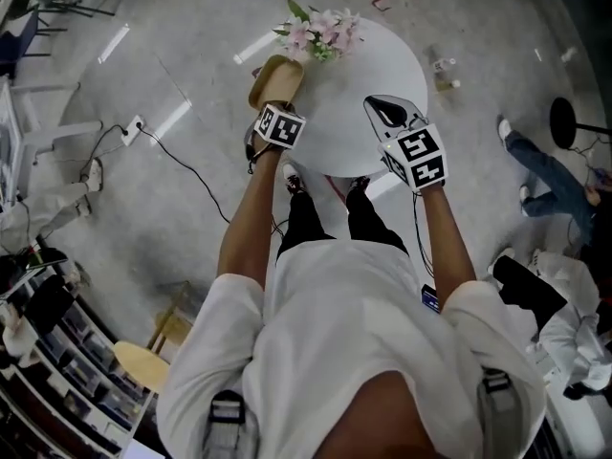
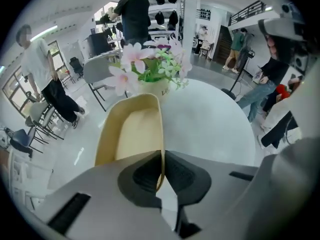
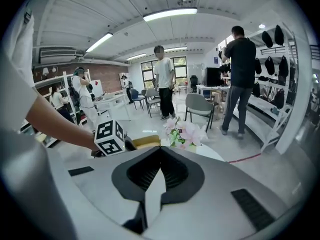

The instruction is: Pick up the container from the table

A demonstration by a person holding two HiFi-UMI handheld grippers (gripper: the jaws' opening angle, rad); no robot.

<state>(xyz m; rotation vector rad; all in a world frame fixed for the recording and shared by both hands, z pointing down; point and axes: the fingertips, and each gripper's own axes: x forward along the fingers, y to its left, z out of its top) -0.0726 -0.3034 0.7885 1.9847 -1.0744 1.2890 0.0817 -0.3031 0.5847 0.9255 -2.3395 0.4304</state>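
Two tools reach over a round white worktop (image 1: 382, 60) in the head view. The left tool (image 1: 273, 106) meets a tan container (image 1: 276, 77) at the worktop's left edge, just beside a pot of pink flowers (image 1: 320, 32). The right tool (image 1: 385, 111) hovers over the worktop's near side. Left gripper view: the jaws are clamped on the container's thin right wall, and the container stretches ahead toward the flowers. Right gripper view: the jaws are pressed together with nothing between them, and the container and flowers lie beyond.
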